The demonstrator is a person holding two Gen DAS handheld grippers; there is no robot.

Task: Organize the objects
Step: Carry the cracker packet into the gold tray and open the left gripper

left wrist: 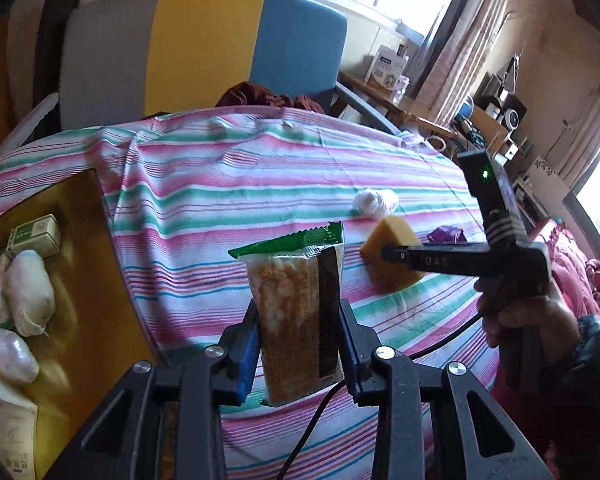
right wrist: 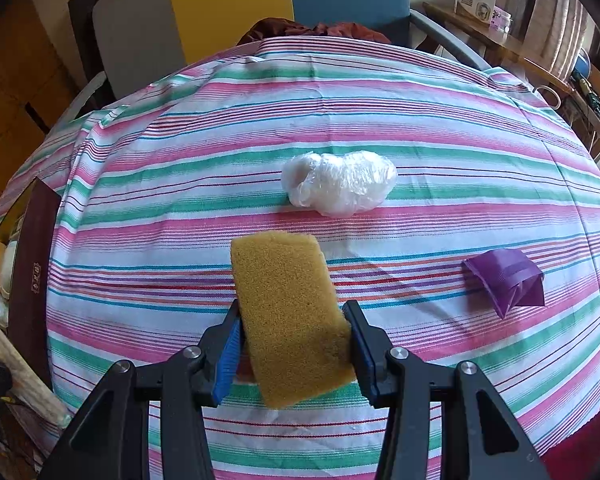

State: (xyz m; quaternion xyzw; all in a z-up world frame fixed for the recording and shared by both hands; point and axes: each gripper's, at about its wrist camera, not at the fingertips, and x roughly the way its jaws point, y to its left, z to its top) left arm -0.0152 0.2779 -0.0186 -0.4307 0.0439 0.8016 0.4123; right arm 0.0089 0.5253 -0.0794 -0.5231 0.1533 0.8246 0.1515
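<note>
My left gripper (left wrist: pixel 298 322) is shut on a snack packet (left wrist: pixel 296 312) with a green top edge and brown filling, held upright above the striped tablecloth (left wrist: pixel 228 184). My right gripper (right wrist: pixel 292 320) is shut on a yellow sponge (right wrist: pixel 290 312), lifted just over the cloth; in the left wrist view the sponge (left wrist: pixel 388 248) shows at the right with the right gripper's black body in a hand (left wrist: pixel 532 320). On the cloth lie a crumpled clear plastic bag (right wrist: pixel 340 182) and a small purple packet (right wrist: pixel 508 280).
A box with a yellow inside (left wrist: pixel 80 264) sits at the table's left edge, holding white pouches (left wrist: pixel 28 292) and a green-and-white carton (left wrist: pixel 36 236). A grey, yellow and blue chair back (left wrist: pixel 204 48) stands behind the table. A cable (left wrist: pixel 312 424) trails under the left gripper.
</note>
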